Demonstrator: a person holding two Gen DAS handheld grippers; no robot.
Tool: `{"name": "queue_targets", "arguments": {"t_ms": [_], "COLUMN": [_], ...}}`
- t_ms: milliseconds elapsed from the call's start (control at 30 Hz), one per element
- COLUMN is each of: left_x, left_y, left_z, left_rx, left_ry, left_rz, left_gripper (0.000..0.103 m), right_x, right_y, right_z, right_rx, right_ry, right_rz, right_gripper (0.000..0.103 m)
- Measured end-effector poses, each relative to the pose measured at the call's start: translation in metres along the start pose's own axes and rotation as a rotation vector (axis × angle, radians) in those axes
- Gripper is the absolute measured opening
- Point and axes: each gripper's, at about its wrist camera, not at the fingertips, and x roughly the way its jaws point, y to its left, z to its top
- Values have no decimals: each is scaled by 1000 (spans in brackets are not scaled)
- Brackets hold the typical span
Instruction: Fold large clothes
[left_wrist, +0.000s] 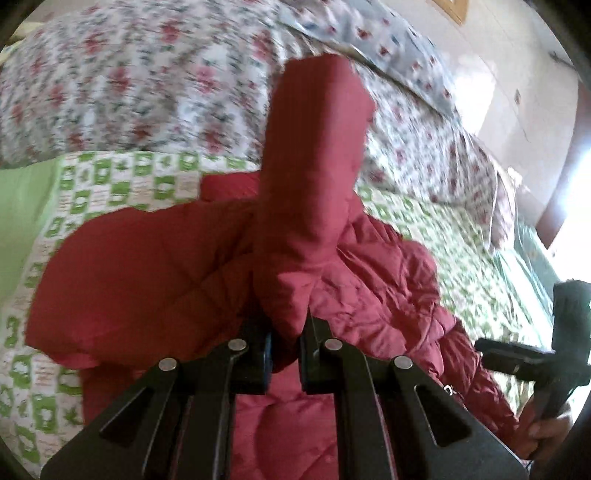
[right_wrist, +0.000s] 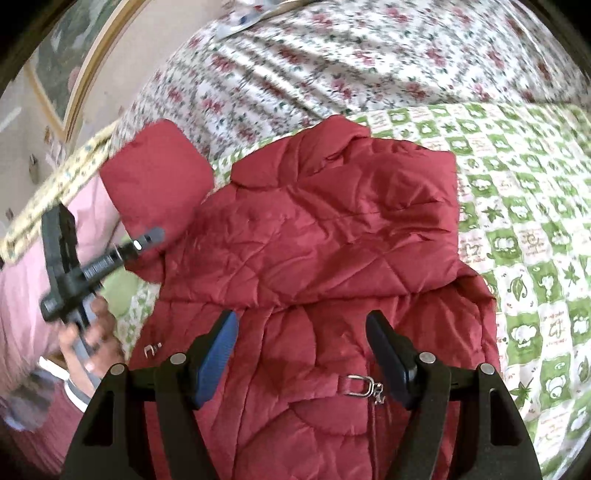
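A red quilted jacket (right_wrist: 317, 236) lies on a bed with a green-and-white patterned sheet (right_wrist: 524, 229). My left gripper (left_wrist: 286, 328) is shut on the jacket's sleeve (left_wrist: 314, 177) and holds it lifted above the jacket body (left_wrist: 155, 266). In the right wrist view the left gripper (right_wrist: 147, 240) shows at the left with the raised sleeve (right_wrist: 159, 173). My right gripper (right_wrist: 303, 332) is open and empty, hovering over the jacket's lower front near a metal buckle (right_wrist: 358, 384). It also shows at the right edge of the left wrist view (left_wrist: 532, 354).
A floral quilt (right_wrist: 351, 59) is bunched along the far side of the bed (left_wrist: 122, 85). A framed picture (right_wrist: 66, 70) hangs on the wall at the left. A pink garment (right_wrist: 26, 295) lies at the left bed edge.
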Motion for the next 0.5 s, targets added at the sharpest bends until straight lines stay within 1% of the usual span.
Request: {"name": "queue_targets", "arguments": {"t_ms": [133,300,367,500], "left_x": [21,40,53,77], "left_y": [-20,-41,-50,-57], "left_z": [-7,-13,-19,-30], "left_rx": [23,28,34,34], "left_ry": [30,50,76,135], "left_rz": [-17,-70,-92,-89], "left_gripper": [8,8,8,8], "right_x": [1,0,1,5], "right_y": [-15,-30,-33,-40], "right_z": [6,12,14,18], "right_rx": [60,122,142,179], "right_ry": [-4,-27,-31,-37], "right_rz": [22,48,55,76], "right_gripper": [74,75,75,75]}}
